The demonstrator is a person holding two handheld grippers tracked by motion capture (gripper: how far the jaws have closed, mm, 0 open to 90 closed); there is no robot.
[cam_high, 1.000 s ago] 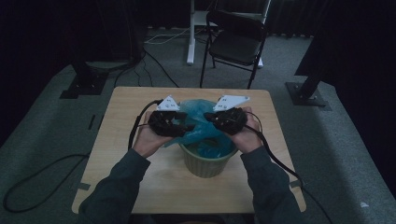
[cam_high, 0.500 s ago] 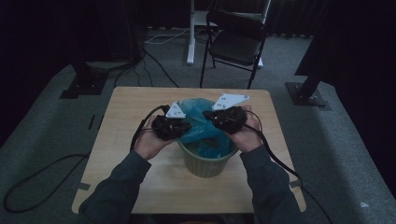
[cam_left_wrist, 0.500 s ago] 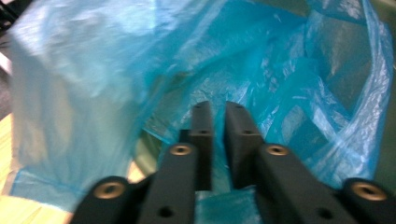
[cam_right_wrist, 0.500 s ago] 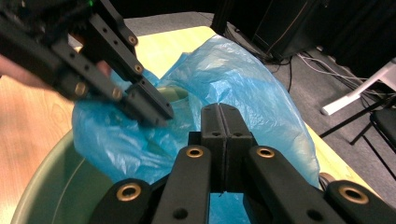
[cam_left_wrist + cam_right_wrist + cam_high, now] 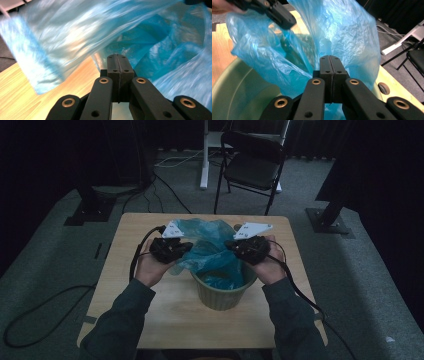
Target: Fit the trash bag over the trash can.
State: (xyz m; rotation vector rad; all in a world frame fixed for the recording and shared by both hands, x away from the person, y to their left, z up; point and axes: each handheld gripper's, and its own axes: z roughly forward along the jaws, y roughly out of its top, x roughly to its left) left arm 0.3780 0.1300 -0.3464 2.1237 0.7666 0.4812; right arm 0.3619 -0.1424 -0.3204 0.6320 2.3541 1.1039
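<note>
A thin blue plastic bag [image 5: 210,245] stands up out of a green round pot [image 5: 222,295] on the wooden table [image 5: 125,235]. My left gripper [image 5: 186,248] is at the bag's left edge, jaws shut, with film stretched toward it. The left gripper view shows those jaws [image 5: 117,58] pressed together against the bag [image 5: 162,50]. My right gripper [image 5: 231,245] holds the bag's right side above the pot. In the right gripper view its jaws [image 5: 329,60] are shut on the film [image 5: 342,30] over the pot's rim [image 5: 242,82], and the left gripper [image 5: 287,22] pinches the far edge.
A black folding chair [image 5: 255,165] and a white stand leg [image 5: 204,165] stand beyond the table's far edge. Black stand bases sit on the floor at left [image 5: 87,212] and right [image 5: 330,222]. Cables trail from both grippers over the table edges.
My left gripper dipped in to the bag's left edge, then drew back leftward with the film stretched after it. The right gripper stayed put.
</note>
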